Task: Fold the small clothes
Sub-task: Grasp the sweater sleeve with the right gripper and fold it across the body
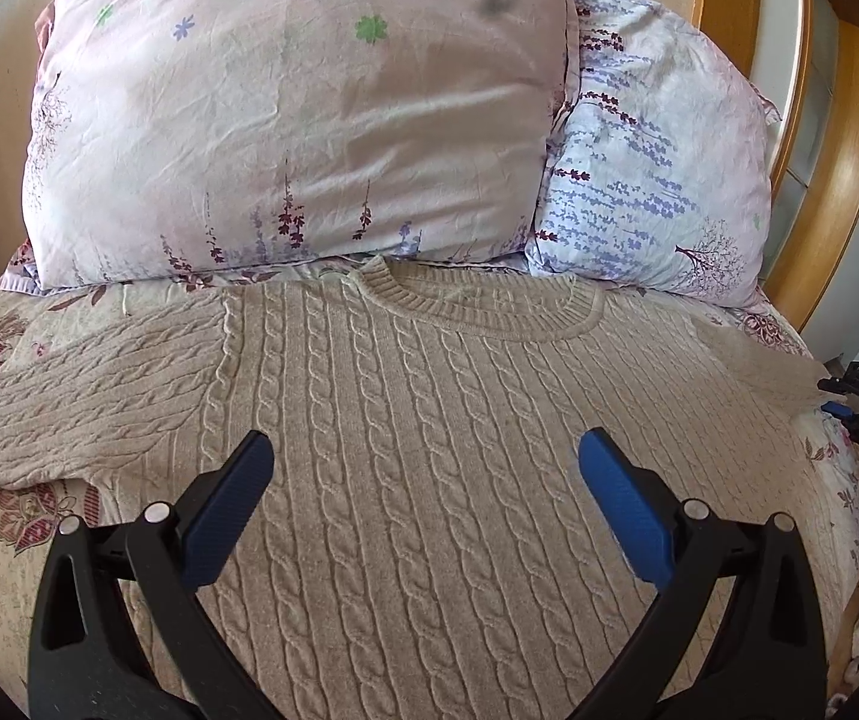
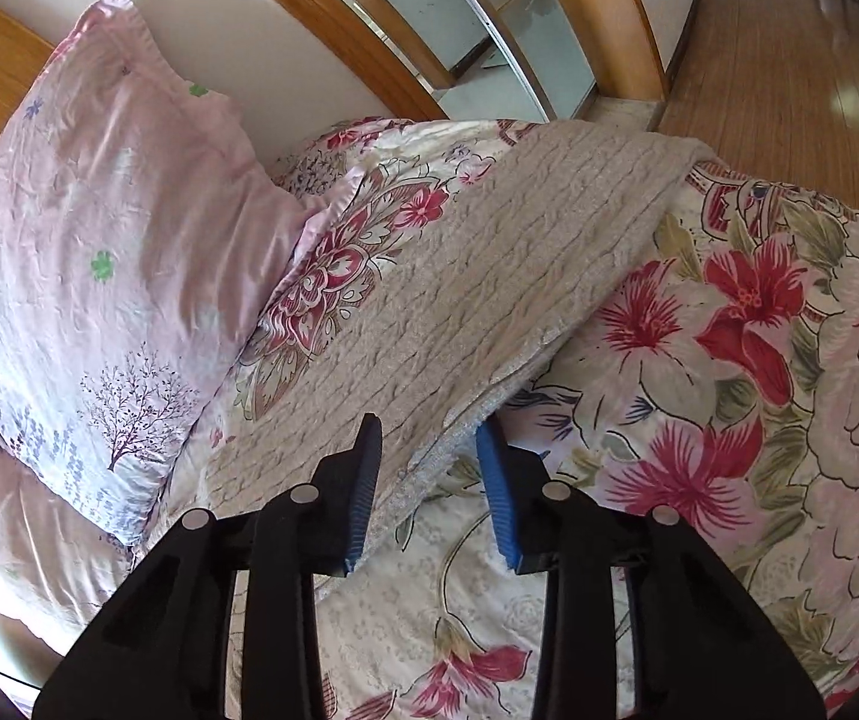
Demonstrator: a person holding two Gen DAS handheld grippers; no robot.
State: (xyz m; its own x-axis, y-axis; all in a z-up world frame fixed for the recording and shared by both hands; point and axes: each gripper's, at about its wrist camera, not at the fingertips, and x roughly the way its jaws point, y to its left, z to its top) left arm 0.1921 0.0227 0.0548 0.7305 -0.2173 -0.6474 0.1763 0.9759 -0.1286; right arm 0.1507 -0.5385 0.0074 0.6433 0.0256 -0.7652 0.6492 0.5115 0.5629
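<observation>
- Left wrist view: sweater (image 1: 429, 420) lies flat across the centre of the frame, collar toward the pillows (image 1: 297, 120) above. Left gripper (image 1: 426, 450) hovers over its chest, jaws spread wide, holding nothing.
- Right wrist view: right gripper (image 2: 429, 450) at lower centre, jaws partly open, straddling the sleeve (image 2: 489, 282) edge; grip not yet made.
- Judgement: first sleeve fold in hand; next, clamp the sleeve and carry it over the body.
</observation>
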